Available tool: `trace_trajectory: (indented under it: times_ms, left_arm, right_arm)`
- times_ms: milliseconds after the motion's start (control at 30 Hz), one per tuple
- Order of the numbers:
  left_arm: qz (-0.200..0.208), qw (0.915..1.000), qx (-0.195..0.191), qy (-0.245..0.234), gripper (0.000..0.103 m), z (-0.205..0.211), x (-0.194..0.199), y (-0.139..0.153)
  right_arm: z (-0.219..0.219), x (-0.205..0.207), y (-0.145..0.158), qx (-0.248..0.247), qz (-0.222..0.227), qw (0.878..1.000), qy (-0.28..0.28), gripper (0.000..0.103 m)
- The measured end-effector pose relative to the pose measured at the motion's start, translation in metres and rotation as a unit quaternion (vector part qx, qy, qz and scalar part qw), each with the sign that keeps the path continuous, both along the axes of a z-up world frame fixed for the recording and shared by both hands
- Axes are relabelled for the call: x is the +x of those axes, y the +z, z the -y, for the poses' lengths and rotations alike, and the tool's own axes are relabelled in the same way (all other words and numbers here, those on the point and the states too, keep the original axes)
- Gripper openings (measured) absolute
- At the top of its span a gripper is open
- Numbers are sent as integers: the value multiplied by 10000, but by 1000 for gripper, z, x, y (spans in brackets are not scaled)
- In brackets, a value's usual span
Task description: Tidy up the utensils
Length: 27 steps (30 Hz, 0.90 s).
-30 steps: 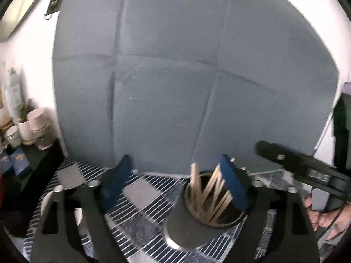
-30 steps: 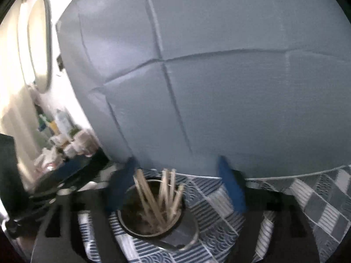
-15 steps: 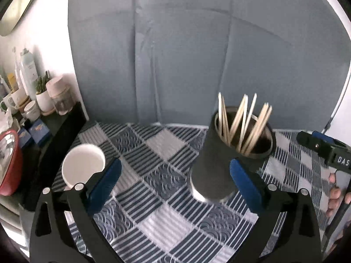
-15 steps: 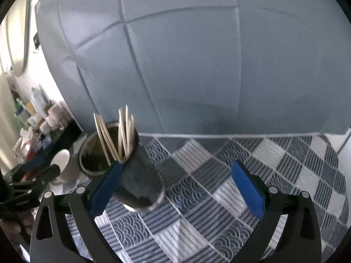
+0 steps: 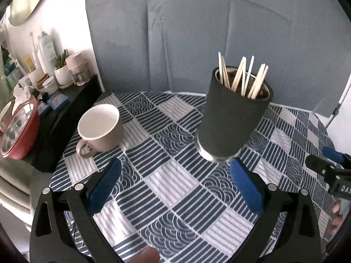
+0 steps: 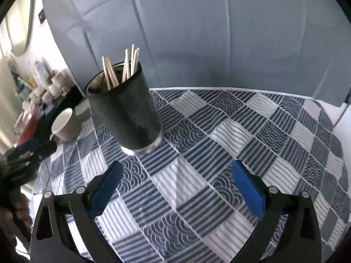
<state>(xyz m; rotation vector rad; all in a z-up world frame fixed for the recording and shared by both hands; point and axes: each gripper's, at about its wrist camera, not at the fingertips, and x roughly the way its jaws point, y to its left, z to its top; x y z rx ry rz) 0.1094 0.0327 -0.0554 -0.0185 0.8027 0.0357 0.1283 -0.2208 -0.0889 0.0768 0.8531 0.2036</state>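
Note:
A dark tumbler (image 5: pixel 232 116) (image 6: pixel 126 109) stands upright on the patterned tablecloth (image 5: pixel 175 186) (image 6: pixel 219 153), holding several wooden chopsticks (image 5: pixel 241 76) (image 6: pixel 122 68). A beige mug (image 5: pixel 101 125) (image 6: pixel 64 127) with a white inside stands to its left, empty. My left gripper (image 5: pixel 173 168) hangs open above the cloth, in front of the mug and tumbler, nothing between its blue pads. My right gripper (image 6: pixel 174 169) is open too, just right of the tumbler's base, and shows at the right edge of the left wrist view (image 5: pixel 329 166).
A grey-blue backdrop (image 5: pixel 208 32) stands behind the table. At the left a dark shelf (image 5: pixel 72 100) carries bottles, jars, a small plant and a red-rimmed round object (image 5: pixel 19 129). A person's fingers (image 5: pixel 337 214) show at the right edge.
Both grippers have tilted downward and pulled back from the tumbler. The table, tumbler and mug now lie in fuller view. The left gripper's jaws have widened slightly.

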Motion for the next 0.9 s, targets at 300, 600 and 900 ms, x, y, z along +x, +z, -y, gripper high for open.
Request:
trace_trajectory:
  times_ms: [300,600,900]
  left_arm:
    - [211,9988,200,-386,97,18,-36,31]
    - [551,9964,353,-545,97,38,-65,64]
    - [1091,9933,384,13,97,46,-97,88]
  right_arm:
    - [6,-37,34,244,-156,9996,-53,95]
    - [15,-67,85,296,58,9990,-337,95]
    - [-1,-99,103,60,548,9984,-160,95]
